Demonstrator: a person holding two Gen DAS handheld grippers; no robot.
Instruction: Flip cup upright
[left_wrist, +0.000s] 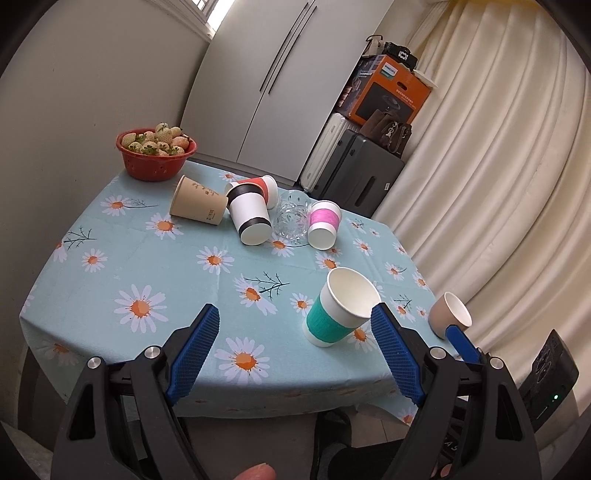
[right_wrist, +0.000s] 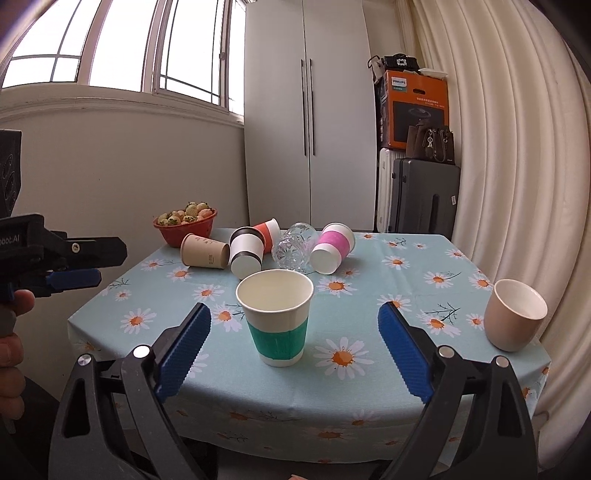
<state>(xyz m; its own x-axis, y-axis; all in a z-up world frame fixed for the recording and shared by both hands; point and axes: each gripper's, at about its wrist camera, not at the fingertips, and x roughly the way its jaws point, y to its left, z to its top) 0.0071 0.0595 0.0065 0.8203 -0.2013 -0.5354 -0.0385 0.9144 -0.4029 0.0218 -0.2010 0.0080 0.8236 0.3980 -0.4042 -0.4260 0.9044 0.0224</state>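
A paper cup with a green sleeve (right_wrist: 276, 317) stands upright near the table's front edge; it also shows in the left wrist view (left_wrist: 340, 306). A beige cup (right_wrist: 513, 314) stands upright at the right edge, also seen in the left wrist view (left_wrist: 448, 314). At the back several cups lie on their sides: a tan paper cup (right_wrist: 205, 250), a black-banded white cup (right_wrist: 246, 256), a red cup (right_wrist: 266, 230), a clear glass (right_wrist: 293, 247) and a pink-sleeved cup (right_wrist: 332, 247). My right gripper (right_wrist: 293, 343) is open with the green cup between its fingers, not touching. My left gripper (left_wrist: 295, 343) is open and empty, left of the green cup.
A red colander of strawberries (right_wrist: 184, 225) sits at the back left of the table (right_wrist: 388, 295). Suitcases and an orange box (right_wrist: 415, 110) stand behind the table; a curtain (right_wrist: 517, 166) hangs along the right. The left gripper shows at the left edge of the right wrist view (right_wrist: 74, 277).
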